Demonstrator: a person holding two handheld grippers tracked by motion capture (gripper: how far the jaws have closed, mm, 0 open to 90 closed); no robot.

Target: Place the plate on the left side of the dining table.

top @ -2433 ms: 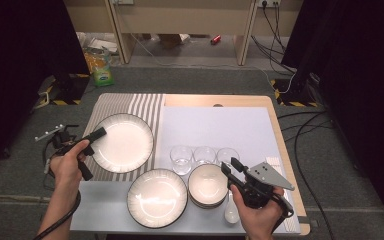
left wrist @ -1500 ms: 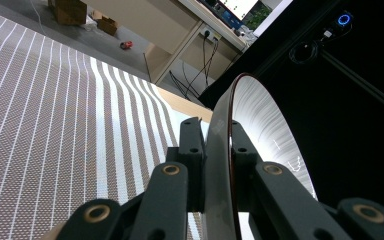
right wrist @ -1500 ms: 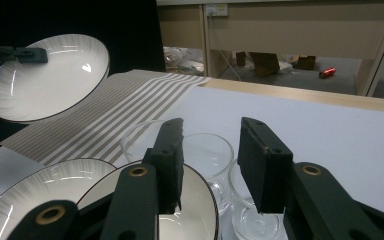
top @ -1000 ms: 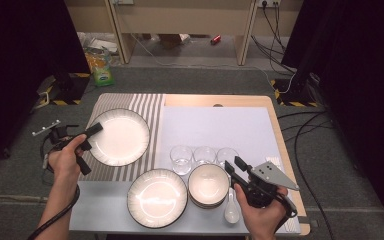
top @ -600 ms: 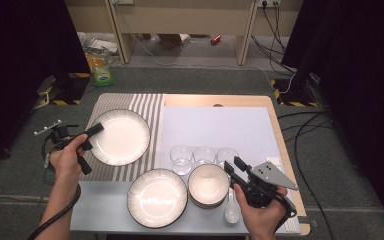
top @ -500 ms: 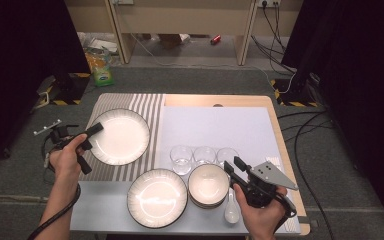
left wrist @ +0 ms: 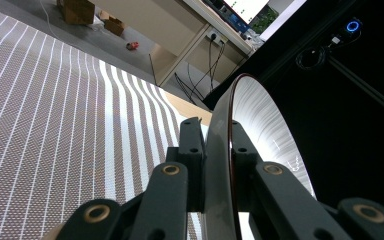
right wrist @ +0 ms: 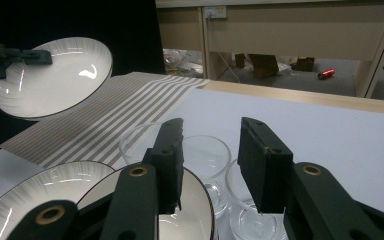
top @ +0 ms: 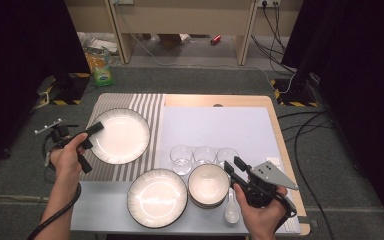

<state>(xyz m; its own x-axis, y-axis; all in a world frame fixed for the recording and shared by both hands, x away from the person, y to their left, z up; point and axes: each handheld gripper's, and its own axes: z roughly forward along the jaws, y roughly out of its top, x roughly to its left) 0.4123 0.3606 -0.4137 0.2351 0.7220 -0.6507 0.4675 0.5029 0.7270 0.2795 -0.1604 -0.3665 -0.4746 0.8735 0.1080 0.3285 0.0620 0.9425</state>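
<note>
The left gripper (top: 91,131) is clamped on the near-left rim of a large plate (top: 120,136); in the left gripper view its black jaws pinch the thin edge from both faces, and the plate (left wrist: 260,130) stands edge-on to that camera. The right gripper view shows the plate (right wrist: 55,75) lifted clear of the striped mat (right wrist: 110,122) and tilted, its far side higher. Against the frames from a couple of seconds back, the left hand has drawn slightly outward to the left, carrying the plate with it; over the last second nothing shifts. Judging from that, the lift is done and the plate is paused in the air, waiting for a carry or a set-down.

The right gripper (top: 237,170) stands unclenched and empty, at rest just right of a stack of bowls (top: 208,184), with a white spoon (top: 231,212) lying near it on the table.

The plate is glazed ceramic, round and shallow, white with fine grey radial ribbing toward a dark rim, and glossy enough to catch a highlight. A second plate (top: 157,197) of the same pattern lies flat at the near edge. Three clear glasses (top: 204,156) stand in a row just beyond the bowls. The mat is woven, grey with pale stripes; a smooth lavender sheet (top: 215,125) covers the wooden table (top: 275,130) to its right.
</note>
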